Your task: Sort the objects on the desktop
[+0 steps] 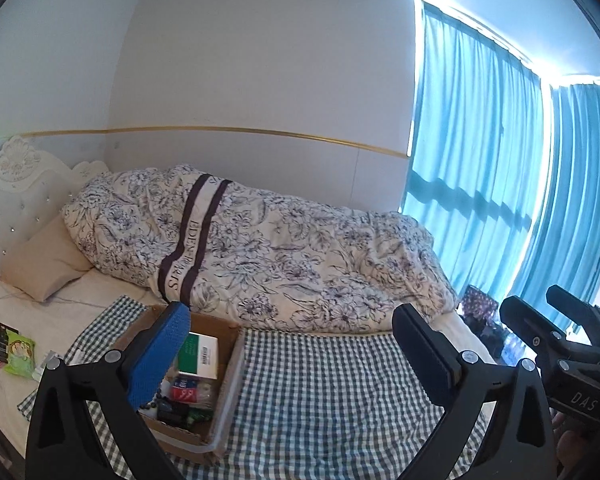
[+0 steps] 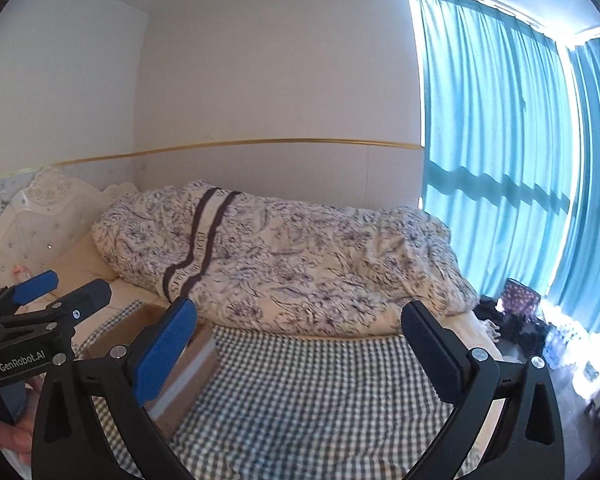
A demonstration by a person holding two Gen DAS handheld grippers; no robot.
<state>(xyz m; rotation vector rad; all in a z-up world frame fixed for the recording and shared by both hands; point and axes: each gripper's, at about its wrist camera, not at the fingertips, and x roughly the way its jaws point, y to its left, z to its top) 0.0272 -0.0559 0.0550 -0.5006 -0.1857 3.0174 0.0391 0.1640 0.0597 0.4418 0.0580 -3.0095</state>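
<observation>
Over the checked cloth on the bed, the left gripper hangs with jaws spread wide, nothing between them. Its blue pad covers part of the cardboard box, so only some contents show: a green-and-white carton, a red-and-blue packet, darker items too jumbled to name. Right gripper is wide apart too, empty, the box half hidden behind its finger. Loose packets lie on the sheet at far left, small and blurred.
</observation>
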